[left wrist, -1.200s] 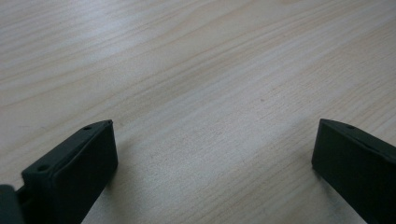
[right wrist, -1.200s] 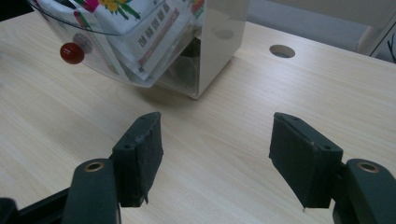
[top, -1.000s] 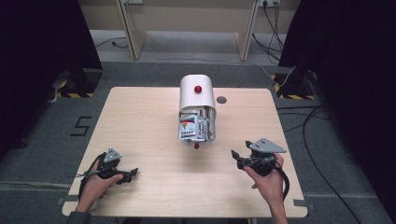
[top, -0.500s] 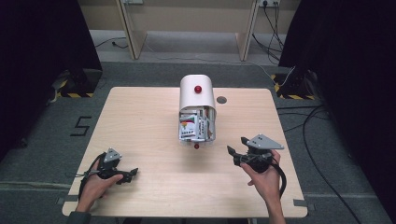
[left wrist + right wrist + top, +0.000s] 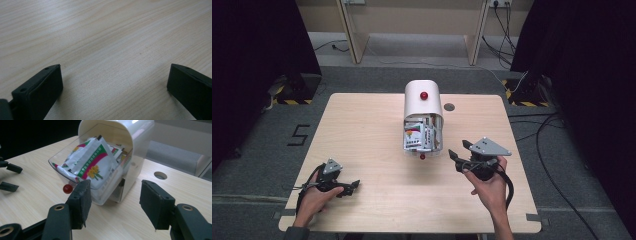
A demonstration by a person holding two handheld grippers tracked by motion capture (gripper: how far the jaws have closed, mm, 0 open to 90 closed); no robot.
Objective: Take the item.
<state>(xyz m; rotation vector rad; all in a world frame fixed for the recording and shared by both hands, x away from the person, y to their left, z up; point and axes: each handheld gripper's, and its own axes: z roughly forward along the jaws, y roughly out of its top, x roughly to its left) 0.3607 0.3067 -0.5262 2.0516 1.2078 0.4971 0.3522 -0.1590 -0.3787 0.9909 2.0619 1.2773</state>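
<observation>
A cream, arch-topped container [image 5: 422, 102] with a red knob on top stands at the table's middle back. Its clear front bin [image 5: 418, 140] is tilted open and holds several printed sachets [image 5: 93, 162]; a small red knob [image 5: 67, 188] sits at the bin's front lip. My right gripper [image 5: 458, 150] is open, just right of the bin and a little short of it. In the right gripper view, my right gripper [image 5: 115, 187] frames the bin's lower right corner with nothing between the jaws. My left gripper [image 5: 351, 186] rests open near the front left, over bare wood [image 5: 110, 37].
The light wooden table [image 5: 362, 125] has a round cable hole [image 5: 449, 106] right of the container. Black curtains stand at both sides, and cables lie on the grey floor to the right. The table's front edge is close behind both hands.
My right gripper has moved slightly forward and left, nearer the open bin. The left gripper and the container have not moved.
</observation>
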